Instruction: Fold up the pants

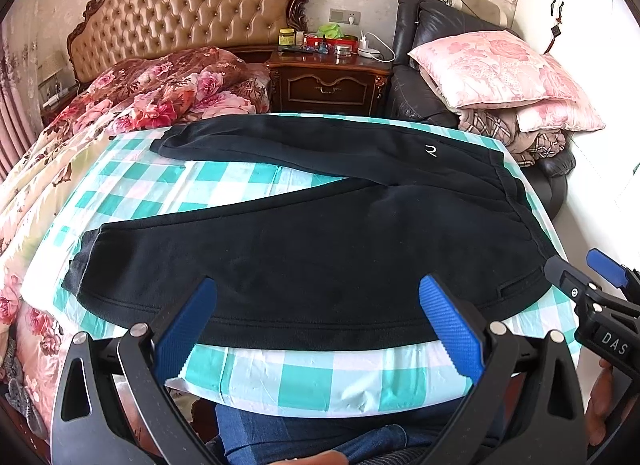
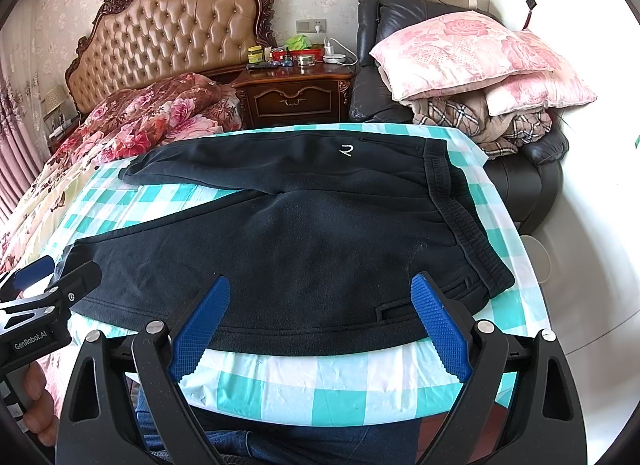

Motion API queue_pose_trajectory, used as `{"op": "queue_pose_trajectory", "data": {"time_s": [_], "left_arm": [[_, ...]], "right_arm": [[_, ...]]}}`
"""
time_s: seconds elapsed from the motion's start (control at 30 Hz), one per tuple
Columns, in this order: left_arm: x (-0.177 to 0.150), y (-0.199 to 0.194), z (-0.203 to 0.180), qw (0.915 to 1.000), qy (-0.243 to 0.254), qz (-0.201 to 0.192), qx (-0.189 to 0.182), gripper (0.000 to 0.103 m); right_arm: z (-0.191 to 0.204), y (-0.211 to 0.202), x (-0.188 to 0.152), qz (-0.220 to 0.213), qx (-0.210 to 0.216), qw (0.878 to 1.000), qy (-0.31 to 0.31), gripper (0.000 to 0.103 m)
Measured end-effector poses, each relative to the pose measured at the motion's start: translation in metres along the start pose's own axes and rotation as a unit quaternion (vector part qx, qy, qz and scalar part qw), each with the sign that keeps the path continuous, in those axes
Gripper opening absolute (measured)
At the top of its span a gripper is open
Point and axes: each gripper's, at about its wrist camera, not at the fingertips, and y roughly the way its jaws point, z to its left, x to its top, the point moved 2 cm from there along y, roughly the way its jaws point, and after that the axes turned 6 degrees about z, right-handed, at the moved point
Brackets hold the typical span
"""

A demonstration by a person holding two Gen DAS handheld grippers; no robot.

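Checked tablecloth covering table beside bed; black pants lying flat, legs spreading apart. Left gripper and right gripper hovering at near hem, both spread wide, gripping nothing.

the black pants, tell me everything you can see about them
The black pants look like soft fleece joggers, spread flat and unfolded on the checked cloth. The two legs run left and splay apart, the far one ending in a cuff. The ribbed elastic waistband lies at the right. A small white logo sits on the far leg near the hip, and a slit pocket shows near the front edge. Both the left gripper and right gripper hover open, neither holding the fabric.
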Motion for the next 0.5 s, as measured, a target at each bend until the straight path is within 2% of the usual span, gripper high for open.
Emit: {"op": "queue_pose_trajectory", "data": {"time_s": [0.5], "left_arm": [[-0.0002, 0.0, 0.0011, 1.0, 0.0, 0.001, -0.001, 0.101]], "right_arm": [[0.0003, -0.001, 0.0022, 0.0, 0.0, 1.0, 0.0, 0.089]]}}
